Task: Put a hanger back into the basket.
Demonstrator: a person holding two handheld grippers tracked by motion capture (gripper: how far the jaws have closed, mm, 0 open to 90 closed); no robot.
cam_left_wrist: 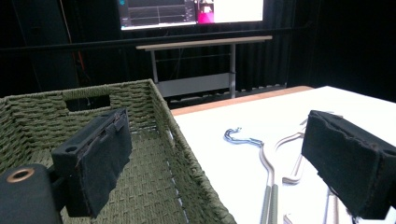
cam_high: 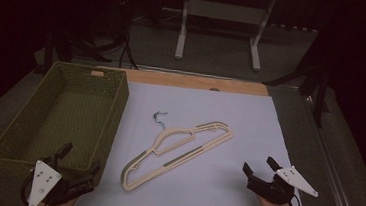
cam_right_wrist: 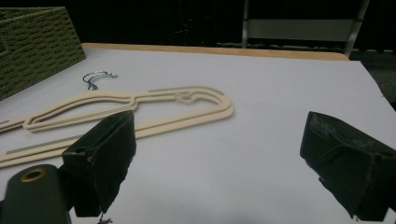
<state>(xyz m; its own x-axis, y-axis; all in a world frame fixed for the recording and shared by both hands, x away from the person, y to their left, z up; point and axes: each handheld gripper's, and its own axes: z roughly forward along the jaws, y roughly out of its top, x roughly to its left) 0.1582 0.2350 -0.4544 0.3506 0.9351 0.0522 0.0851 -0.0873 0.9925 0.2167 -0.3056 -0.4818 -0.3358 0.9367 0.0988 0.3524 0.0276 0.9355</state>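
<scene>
A cream hanger [cam_high: 179, 153] with a metal hook [cam_high: 159, 116] lies flat near the middle of the desk [cam_high: 250, 119], running slantwise from near left to far right, its hook pointing far and left. Just left of it stands a green woven basket [cam_high: 116, 102] on the desk's left edge. The left claw [cam_high: 80, 158] hovers at the basket's near right corner, jaws spread wide with nothing between them. The right claw [cam_high: 258, 167] sits near the desk's near right corner, well apart from the hanger, jaws likewise wide apart and holding nothing.
</scene>
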